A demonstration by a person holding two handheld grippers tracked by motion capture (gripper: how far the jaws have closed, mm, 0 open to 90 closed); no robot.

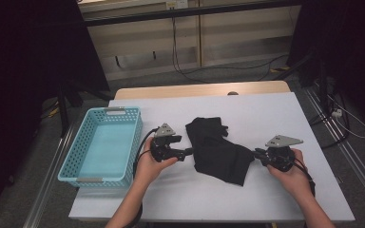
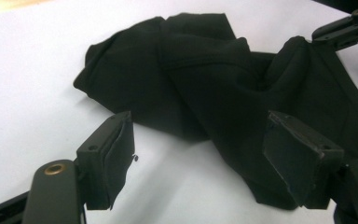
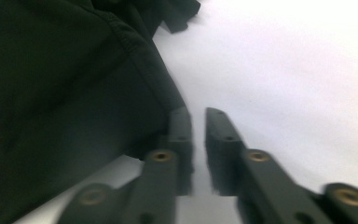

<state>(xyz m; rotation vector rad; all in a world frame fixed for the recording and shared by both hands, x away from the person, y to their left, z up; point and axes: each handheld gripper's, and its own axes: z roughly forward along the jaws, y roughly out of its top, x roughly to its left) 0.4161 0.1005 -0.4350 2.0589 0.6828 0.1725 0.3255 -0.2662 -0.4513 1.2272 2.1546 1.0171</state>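
Between grips: the left claw (image 2: 200,154) gapes over the cloth (image 1: 217,149), the right claw (image 3: 198,154) is barely parted at its hem, grasping nothing; next, re-pinch both sides.

A light blue plastic basket (image 1: 102,147) with perforated walls sits at the nine o'clock side of the white table (image 1: 247,199), its long side running toward twelve o'clock. It is upright, with a grey handle at each short end. Beyond the white top, at twelve o'clock, a strip of pale wooden tabletop (image 1: 180,90) shows, with a small dark round thing (image 1: 233,93) at its near edge, too small to tell what it is. Behind that stands a low wooden cabinet (image 1: 228,35), and black cables (image 1: 190,71) hang down its front and trail across the grey floor (image 1: 138,80). At three o'clock, metal rails (image 1: 344,142) run along the floor with white cables (image 1: 356,126) near them.
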